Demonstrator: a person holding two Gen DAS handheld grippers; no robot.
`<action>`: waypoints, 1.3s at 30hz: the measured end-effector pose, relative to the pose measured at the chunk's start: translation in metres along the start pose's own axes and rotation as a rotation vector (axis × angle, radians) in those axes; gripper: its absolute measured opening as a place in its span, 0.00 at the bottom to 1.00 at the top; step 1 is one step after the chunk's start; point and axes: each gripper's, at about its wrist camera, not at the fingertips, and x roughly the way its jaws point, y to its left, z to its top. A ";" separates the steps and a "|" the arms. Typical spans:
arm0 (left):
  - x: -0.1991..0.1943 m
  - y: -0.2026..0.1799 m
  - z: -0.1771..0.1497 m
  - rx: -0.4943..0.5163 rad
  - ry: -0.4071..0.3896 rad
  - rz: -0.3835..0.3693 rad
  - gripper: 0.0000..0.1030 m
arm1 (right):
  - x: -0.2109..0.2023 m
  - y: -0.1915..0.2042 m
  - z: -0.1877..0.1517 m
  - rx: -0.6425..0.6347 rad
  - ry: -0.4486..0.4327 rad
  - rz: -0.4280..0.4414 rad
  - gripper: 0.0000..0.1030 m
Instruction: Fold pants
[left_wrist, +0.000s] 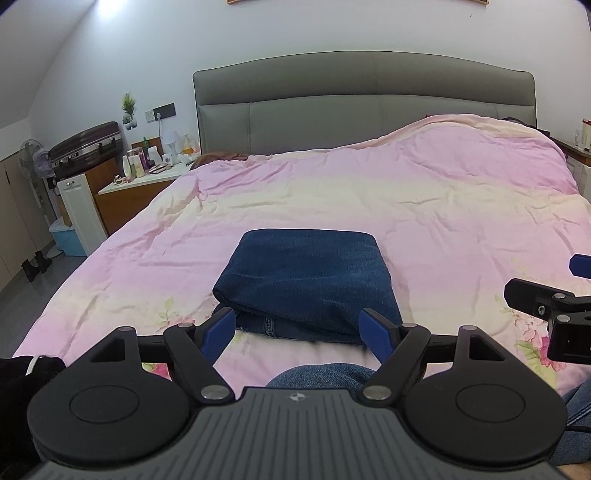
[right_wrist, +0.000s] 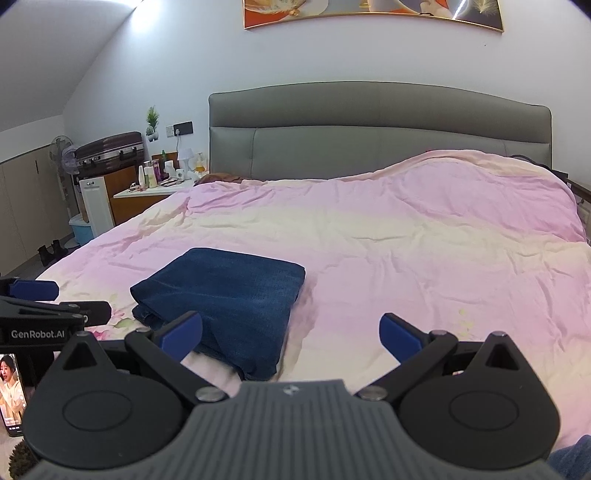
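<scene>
The dark blue jeans (left_wrist: 306, 280) lie folded into a compact rectangle on the pink bed cover (left_wrist: 424, 206), near its front edge. My left gripper (left_wrist: 299, 330) is open and empty, just in front of the folded jeans, its blue fingertips (left_wrist: 221, 326) by the near corners. In the right wrist view the jeans (right_wrist: 229, 306) lie left of centre. My right gripper (right_wrist: 291, 334) is open and empty, to the right of the jeans. Its left fingertip (right_wrist: 183, 332) overlaps the near edge of the jeans in view; contact cannot be told.
A grey headboard (left_wrist: 362, 107) stands at the back. A nightstand (left_wrist: 144, 188) with bottles, a suitcase and a fan stand at the left. A phone (right_wrist: 13, 391) shows at the lower left of the right wrist view. The person's jeans-clad knee (left_wrist: 317, 374) is below the left gripper.
</scene>
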 end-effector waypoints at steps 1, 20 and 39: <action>0.000 0.000 0.000 0.002 0.000 0.001 0.87 | -0.001 0.001 0.000 0.000 -0.002 0.001 0.95; -0.003 0.000 -0.001 0.004 0.000 0.003 0.87 | -0.008 0.004 0.000 -0.005 -0.004 0.015 0.95; -0.011 0.004 0.000 0.001 -0.003 0.013 0.87 | -0.016 0.001 0.001 0.010 -0.030 0.018 0.95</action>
